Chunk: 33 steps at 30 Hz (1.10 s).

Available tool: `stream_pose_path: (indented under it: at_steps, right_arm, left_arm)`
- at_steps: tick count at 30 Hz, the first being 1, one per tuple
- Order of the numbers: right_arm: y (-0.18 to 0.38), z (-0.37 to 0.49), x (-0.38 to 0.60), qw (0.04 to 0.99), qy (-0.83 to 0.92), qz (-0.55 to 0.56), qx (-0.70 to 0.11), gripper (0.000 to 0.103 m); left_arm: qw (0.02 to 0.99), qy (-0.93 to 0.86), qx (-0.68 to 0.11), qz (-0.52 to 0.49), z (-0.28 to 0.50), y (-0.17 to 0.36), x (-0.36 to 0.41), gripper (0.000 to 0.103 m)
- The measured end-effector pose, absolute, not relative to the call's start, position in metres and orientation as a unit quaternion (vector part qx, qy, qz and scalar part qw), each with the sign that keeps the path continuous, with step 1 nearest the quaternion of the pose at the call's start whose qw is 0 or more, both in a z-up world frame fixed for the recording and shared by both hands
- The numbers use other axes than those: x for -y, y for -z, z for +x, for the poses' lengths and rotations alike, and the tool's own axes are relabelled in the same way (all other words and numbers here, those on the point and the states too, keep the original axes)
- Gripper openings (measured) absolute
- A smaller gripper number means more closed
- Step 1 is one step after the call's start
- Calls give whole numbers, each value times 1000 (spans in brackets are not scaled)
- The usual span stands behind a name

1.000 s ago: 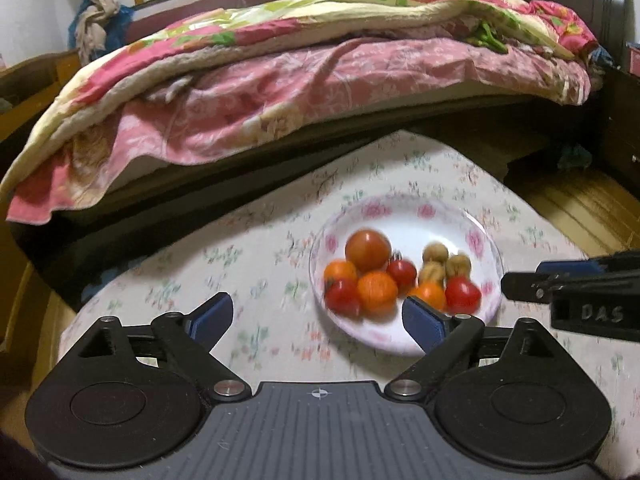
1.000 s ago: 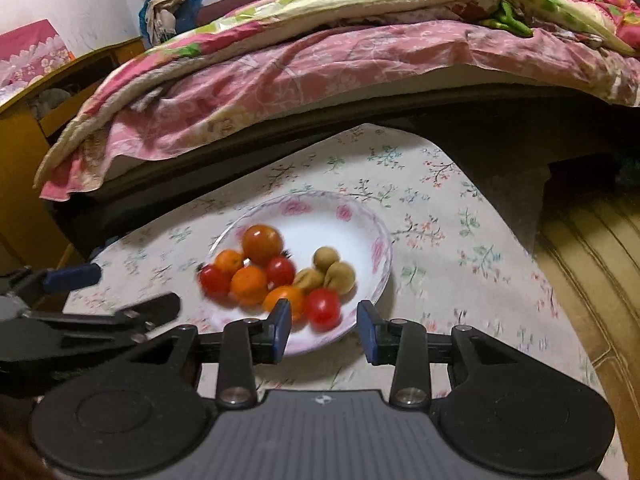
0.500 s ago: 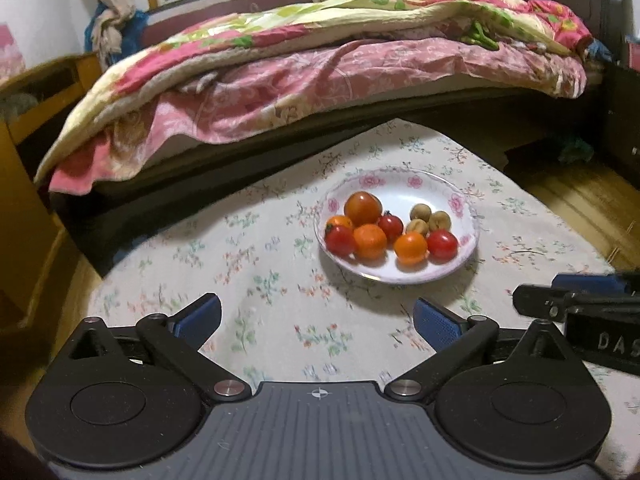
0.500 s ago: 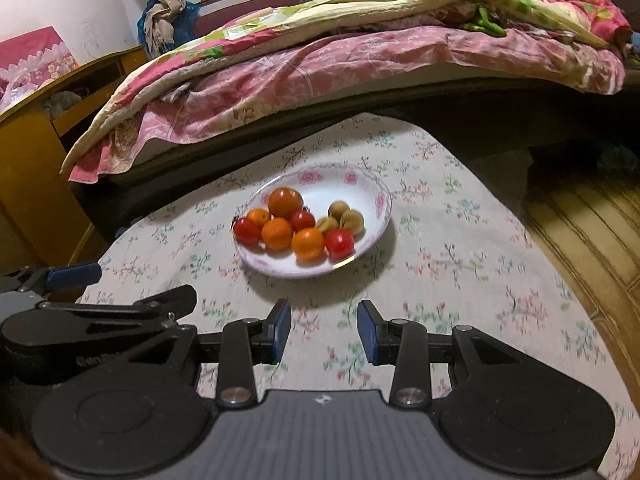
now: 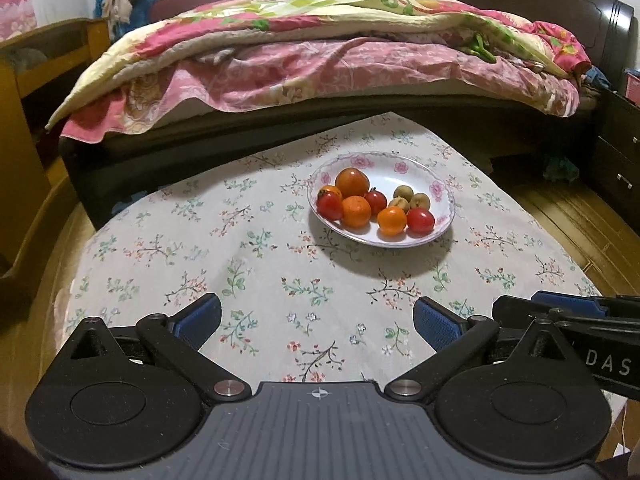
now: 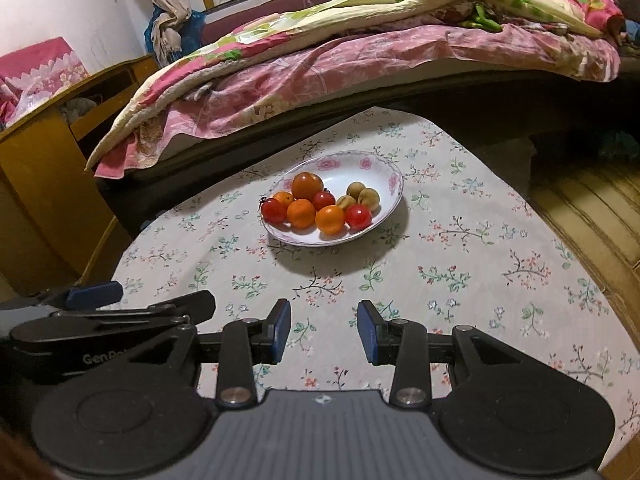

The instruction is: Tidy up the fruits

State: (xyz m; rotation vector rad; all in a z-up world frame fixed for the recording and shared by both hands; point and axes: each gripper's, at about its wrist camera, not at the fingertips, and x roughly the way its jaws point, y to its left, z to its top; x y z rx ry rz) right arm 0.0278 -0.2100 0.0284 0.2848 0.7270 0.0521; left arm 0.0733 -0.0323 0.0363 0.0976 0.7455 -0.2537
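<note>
I have both grippers hovering over the near part of the table, well apart from the fruit. My left gripper has its blue fingertips spread wide with nothing between them; my right gripper has its pads parted by a narrower gap, also holding nothing. Each shows in the other's camera at the edge of the frame.

The fruit sits in a white plate with pink flowers around its rim, resting on the floral tablecloth toward the far middle of the table, just short of the bed. In the left wrist view the plate reads as an oval whose long axis runs left to right, tilted slightly down to the right.

All the fruit is crowded into the near half of the plate, touching one another. The largest piece, an orange-red persimmon, sits at the back left. In front of it are a tangerine and another tangerine further right, with a smaller orange fruit tucked at the left. Three cherry tomatoes are mixed in: one at the far left, one in the middle, one at the right front. Three small tan longans cluster at the right rear. The round fruits show no clear pointing direction from here.
</note>
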Motion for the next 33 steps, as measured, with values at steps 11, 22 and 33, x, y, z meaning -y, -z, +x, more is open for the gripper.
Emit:
stream_pose_path:
  at_steps: [11,22,33]
  right_arm:
    - [-30,13,204,923,-36,148,-353,39]
    - [-29,9,203,923,-33,147,-353,39]
    - [-29,8,200,924,-37,148,-349,39]
  left_arm:
    - [924,103,-364,53,63,-35,27,103]
    - [926,114,-356,49,54,-38,26,103]
    - [932,110,-343,52,49,-38,23,103]
